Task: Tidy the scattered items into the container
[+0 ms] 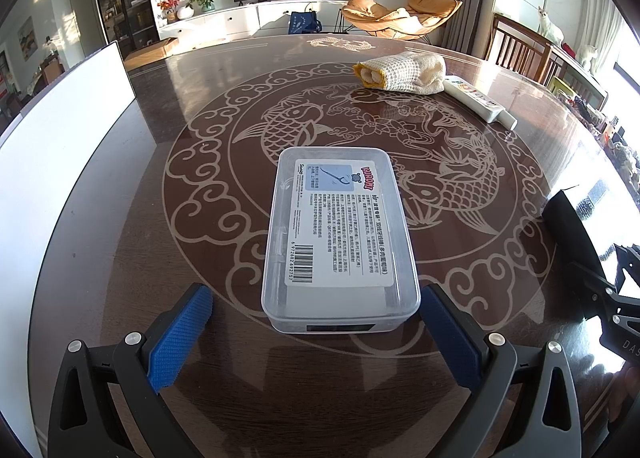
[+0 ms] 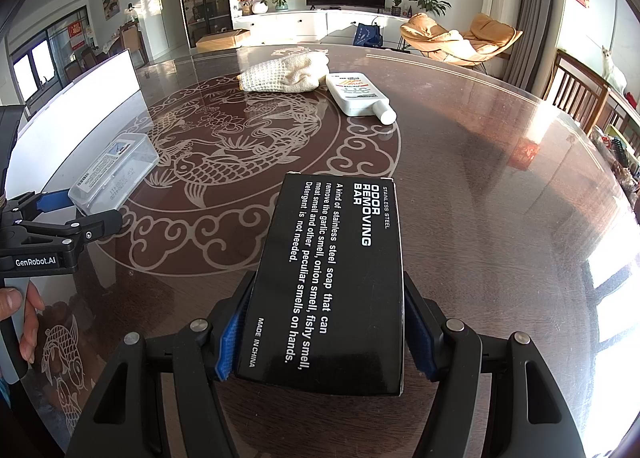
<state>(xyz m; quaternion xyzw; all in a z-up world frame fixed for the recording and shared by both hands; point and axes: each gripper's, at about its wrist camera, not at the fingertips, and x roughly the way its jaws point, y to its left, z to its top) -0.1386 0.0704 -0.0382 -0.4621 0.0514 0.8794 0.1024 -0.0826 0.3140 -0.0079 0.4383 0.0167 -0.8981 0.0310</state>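
Right gripper [image 2: 324, 342]: blue pads clamped on long sides of black box [image 2: 332, 282], held above table [image 2: 480, 186]; box long axis runs along fingers, pointing away toward far edge.

Left gripper [image 1: 316, 330]: jaws wide apart, flanking near end of clear plastic box [image 1: 340, 234], not touching; nothing held. Box lies flat, long axis pointing away.

Rolled cloth [image 1: 404, 72] and white tube [image 1: 480, 100] lie further off, side by side.

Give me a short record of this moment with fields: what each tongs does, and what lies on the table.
left tongs: open, pads on either side of the clear box, not pressing
right tongs: shut on the black box
table: cloth and white bottle at the far side, lying close together
white board: at the table's left edge
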